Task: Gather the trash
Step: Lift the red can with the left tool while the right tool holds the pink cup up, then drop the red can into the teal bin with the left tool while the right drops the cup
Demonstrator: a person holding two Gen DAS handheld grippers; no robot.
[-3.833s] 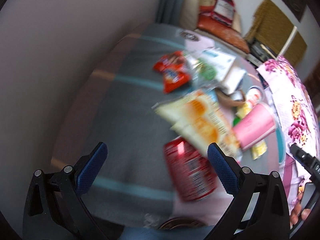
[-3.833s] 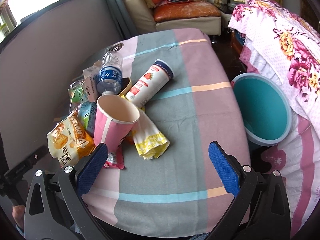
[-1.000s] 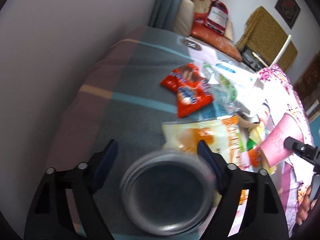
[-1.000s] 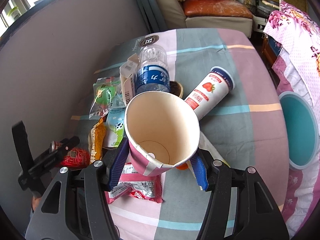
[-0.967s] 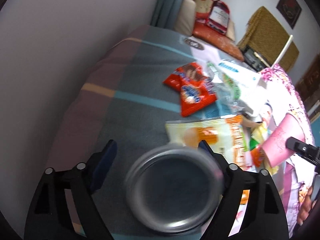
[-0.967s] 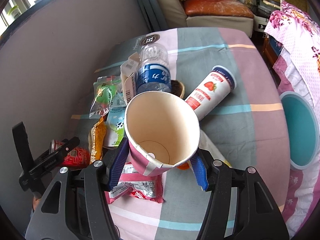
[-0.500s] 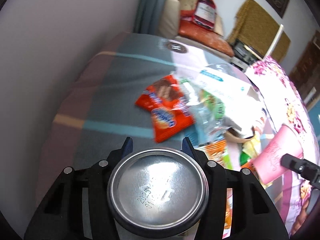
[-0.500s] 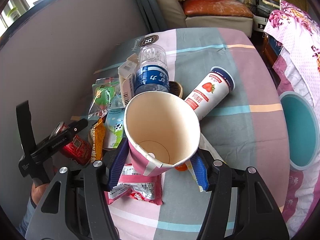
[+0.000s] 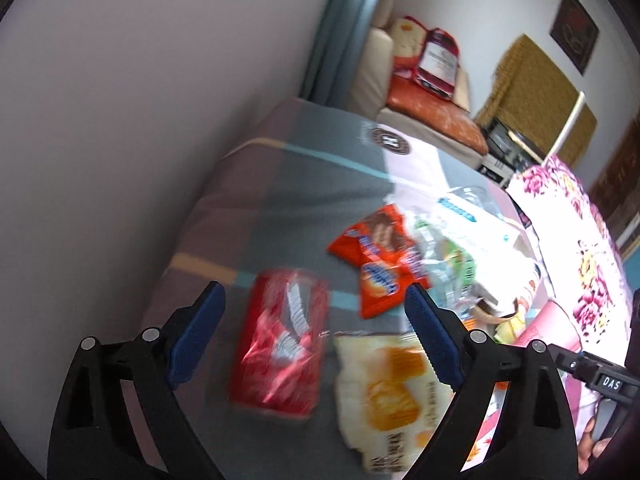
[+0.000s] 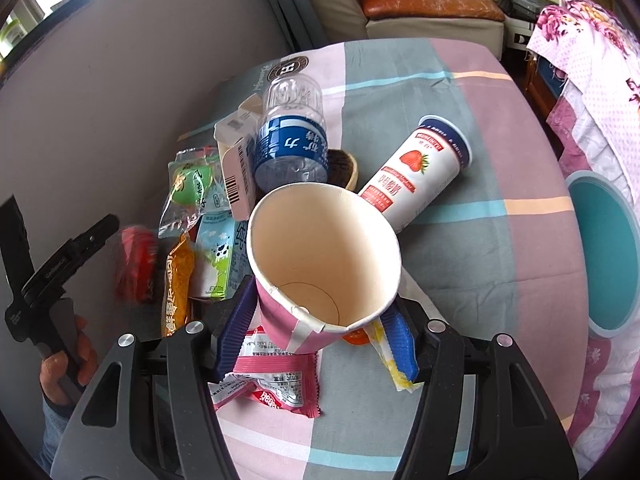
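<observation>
A lived-in home is indicated, most likely a sitting room. A cream sofa [image 10: 420,8] with an orange seat cushion [image 9: 434,114] is seen at the far end, and a red-and-white bag [image 9: 436,62] is propped on it. A framed picture [image 9: 574,36] is hung on the white wall above a cabinet draped in a mustard woven cloth [image 9: 536,80]. The table [image 10: 500,152] is covered with a checked cloth in pink, grey and teal. A floral bedspread-type fabric [image 10: 600,64] is draped beside it, with a teal bin [image 10: 608,256] set below. Daylight is admitted through a window [image 10: 24,16] at the upper left.
</observation>
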